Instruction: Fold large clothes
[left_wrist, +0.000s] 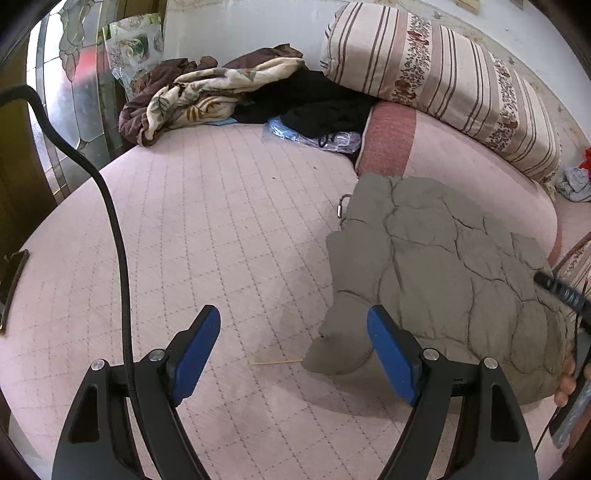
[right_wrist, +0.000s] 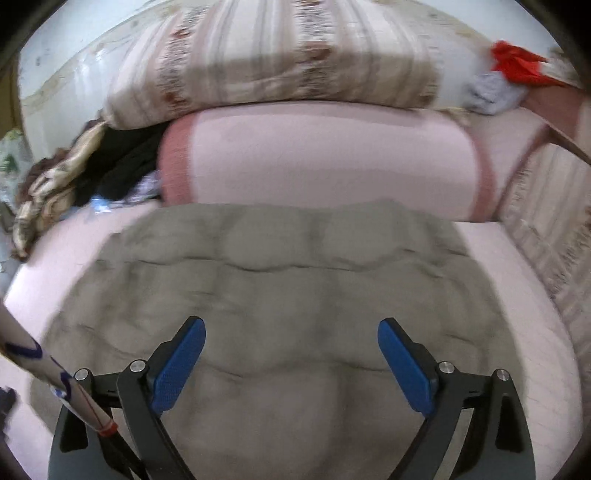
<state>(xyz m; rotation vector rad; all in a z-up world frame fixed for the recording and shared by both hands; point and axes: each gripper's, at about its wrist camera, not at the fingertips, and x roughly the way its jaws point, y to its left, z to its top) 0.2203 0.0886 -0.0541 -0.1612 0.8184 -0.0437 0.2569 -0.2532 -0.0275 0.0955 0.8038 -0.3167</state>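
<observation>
home bedroom: quilted bed (left_wrist: 207, 229), pillows (left_wrist: 443, 77)

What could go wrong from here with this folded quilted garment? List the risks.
1. Both the left gripper and right gripper are open, so the puffy grey quilted garment may spring unfolded.
2. A loose flap pokes out, so the fold looks uneven.
3. The black cable could snag.
</observation>
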